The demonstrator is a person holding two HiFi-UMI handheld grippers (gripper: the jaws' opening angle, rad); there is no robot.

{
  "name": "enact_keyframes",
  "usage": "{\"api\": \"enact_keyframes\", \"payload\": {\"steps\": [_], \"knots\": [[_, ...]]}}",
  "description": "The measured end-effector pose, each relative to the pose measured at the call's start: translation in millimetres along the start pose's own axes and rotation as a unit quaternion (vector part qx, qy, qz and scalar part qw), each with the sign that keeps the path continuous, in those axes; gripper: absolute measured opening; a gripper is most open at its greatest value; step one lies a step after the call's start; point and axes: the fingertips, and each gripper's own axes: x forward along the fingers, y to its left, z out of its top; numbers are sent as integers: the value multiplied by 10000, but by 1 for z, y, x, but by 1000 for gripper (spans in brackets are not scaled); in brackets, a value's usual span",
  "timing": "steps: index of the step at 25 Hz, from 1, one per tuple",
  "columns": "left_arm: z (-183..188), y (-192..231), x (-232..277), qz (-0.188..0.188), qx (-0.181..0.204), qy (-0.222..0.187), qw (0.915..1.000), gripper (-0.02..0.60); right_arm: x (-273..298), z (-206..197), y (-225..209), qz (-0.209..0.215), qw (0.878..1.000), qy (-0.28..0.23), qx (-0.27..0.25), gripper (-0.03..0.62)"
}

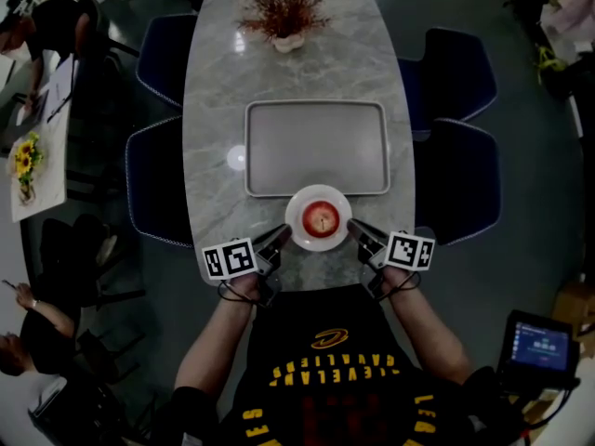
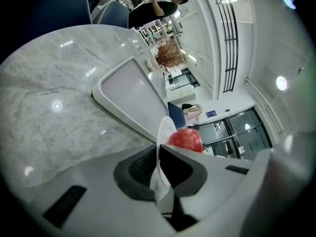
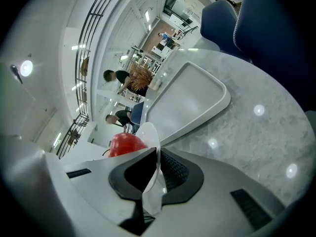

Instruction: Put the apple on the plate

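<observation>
step: apple already on the plate | my left claw and right claw both pinched tight on its rim | next, i reckon: keep it level moving, apple could roll

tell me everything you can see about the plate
The plate is small, round and white, thin-rimmed, and looks like glossy ceramic or plastic. It lies level near the table's front edge, and in the head view it overlaps the near rim of the tray. A red apple sits in its middle. The left gripper is shut on its left rim, the right gripper on its right rim. Whether it rests on the table or is lifted cannot be told.
</observation>
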Motion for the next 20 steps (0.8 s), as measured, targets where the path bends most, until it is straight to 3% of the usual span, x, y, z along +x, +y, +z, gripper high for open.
{"api": "enact_keyframes", "payload": {"steps": [12,20], "knots": [[43,-40,4,-523,104,-322,9981,20,-5,36,23,269,9984,-345,361,34],[75,-55,13,-713,181,-438,9963,20,1,75,42,367,9974,-556,269,32]]}}
